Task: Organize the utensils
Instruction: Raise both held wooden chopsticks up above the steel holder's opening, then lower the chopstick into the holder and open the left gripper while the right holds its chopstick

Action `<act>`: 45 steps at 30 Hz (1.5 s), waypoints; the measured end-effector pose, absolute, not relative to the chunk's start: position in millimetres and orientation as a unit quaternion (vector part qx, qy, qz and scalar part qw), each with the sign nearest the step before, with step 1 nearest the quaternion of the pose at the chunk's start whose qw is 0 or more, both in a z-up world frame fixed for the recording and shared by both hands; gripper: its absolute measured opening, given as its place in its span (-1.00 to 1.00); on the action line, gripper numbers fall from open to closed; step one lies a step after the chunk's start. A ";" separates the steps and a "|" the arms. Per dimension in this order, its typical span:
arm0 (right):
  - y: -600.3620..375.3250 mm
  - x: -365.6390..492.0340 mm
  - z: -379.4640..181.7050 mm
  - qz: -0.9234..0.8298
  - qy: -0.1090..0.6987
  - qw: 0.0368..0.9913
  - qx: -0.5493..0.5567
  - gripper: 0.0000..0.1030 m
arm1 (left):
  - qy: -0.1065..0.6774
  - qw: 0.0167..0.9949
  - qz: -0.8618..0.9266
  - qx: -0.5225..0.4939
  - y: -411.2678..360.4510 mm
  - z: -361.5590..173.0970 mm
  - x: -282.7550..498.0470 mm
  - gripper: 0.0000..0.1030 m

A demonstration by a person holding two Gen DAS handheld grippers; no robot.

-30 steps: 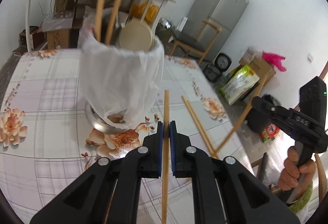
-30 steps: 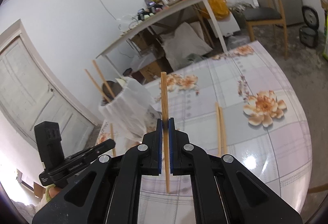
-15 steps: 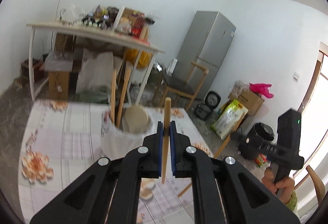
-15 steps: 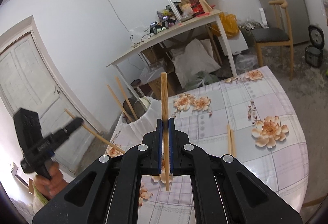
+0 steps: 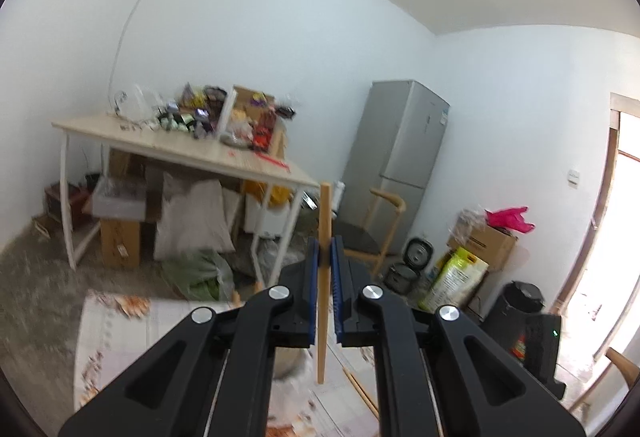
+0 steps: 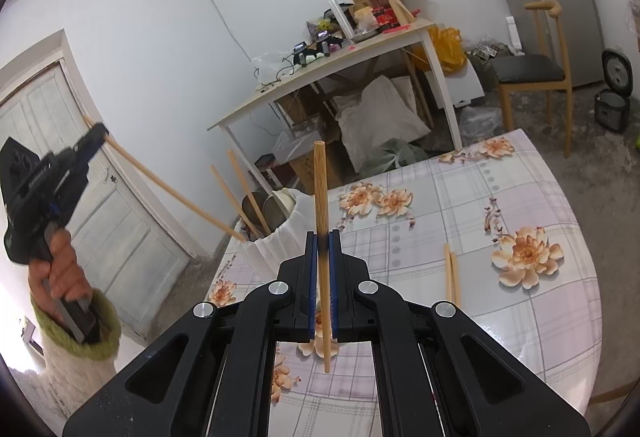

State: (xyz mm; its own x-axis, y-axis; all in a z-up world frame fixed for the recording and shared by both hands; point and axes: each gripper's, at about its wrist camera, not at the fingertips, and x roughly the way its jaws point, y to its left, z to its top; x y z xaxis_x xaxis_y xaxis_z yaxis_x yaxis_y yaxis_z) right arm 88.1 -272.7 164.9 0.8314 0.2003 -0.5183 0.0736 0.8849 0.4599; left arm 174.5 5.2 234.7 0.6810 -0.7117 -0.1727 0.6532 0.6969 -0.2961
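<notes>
My left gripper [image 5: 324, 249] is shut on a wooden chopstick [image 5: 323, 277], raised high above the table. In the right wrist view the left gripper [image 6: 94, 135] is up at the left, and its chopstick [image 6: 172, 193] slants down with its lower tip at the rim of the white-wrapped utensil holder [image 6: 276, 241]. Two more chopsticks [image 6: 240, 193] stand in the holder. My right gripper [image 6: 323, 241] is shut on another chopstick [image 6: 321, 237], held upright above the table. Two chopsticks [image 6: 452, 273] lie on the tablecloth to the right.
The round table has a floral plaid cloth [image 6: 460, 197]. Behind it stand a cluttered white desk [image 6: 340, 53], a wooden chair [image 6: 532, 73], a grey fridge [image 5: 396, 165], bags and boxes [image 5: 476, 253] on the floor. A white door [image 6: 100, 197] is at the left.
My left gripper rose and tilted up with its chopstick, so the holder dropped out of its view; the chopstick tip now reaches the holder's rim. My right gripper lifted slightly.
</notes>
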 end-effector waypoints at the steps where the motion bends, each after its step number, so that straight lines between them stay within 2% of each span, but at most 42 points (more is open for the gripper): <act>1: -272.5 88.2 164.7 0.034 0.289 0.927 0.238 -0.93 | 0.137 0.913 -0.370 -0.105 4.8 235.9 179.1 -0.89; 16: -280.3 94.1 156.7 0.031 0.301 0.922 0.244 -0.93 | 0.196 0.929 -0.308 -0.067 -31.8 174.0 243.1 -0.89; 34: -279.3 96.4 152.6 0.035 0.307 0.919 0.246 -0.93 | 0.291 0.898 -0.330 -0.019 -65.5 104.1 240.5 -0.86; 35: -279.2 95.9 153.8 0.034 0.306 0.920 0.244 -0.93 | 0.294 0.896 -0.333 -0.021 -64.0 104.5 238.9 -0.82; 37: -279.7 95.8 156.6 0.035 0.302 0.921 0.242 -0.93 | 0.295 0.893 -0.338 -0.030 -59.4 105.3 233.4 -0.47; 42: -283.0 97.4 172.2 0.044 0.280 0.929 0.237 -0.93 | 0.282 0.899 -0.331 -0.042 -43.7 109.4 213.4 -0.17; 45: -282.5 101.8 191.0 0.059 0.261 0.936 0.228 -0.93 | 0.272 0.905 -0.321 -0.055 -32.4 112.0 200.5 -0.06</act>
State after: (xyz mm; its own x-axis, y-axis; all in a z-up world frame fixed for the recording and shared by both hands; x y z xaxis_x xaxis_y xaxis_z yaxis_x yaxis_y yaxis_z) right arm 101.8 -282.5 191.0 0.8569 0.2293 -0.4616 0.0086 0.8891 0.4576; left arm 200.5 -32.4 112.0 0.6456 -0.6120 -0.4569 0.5522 0.7873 -0.2744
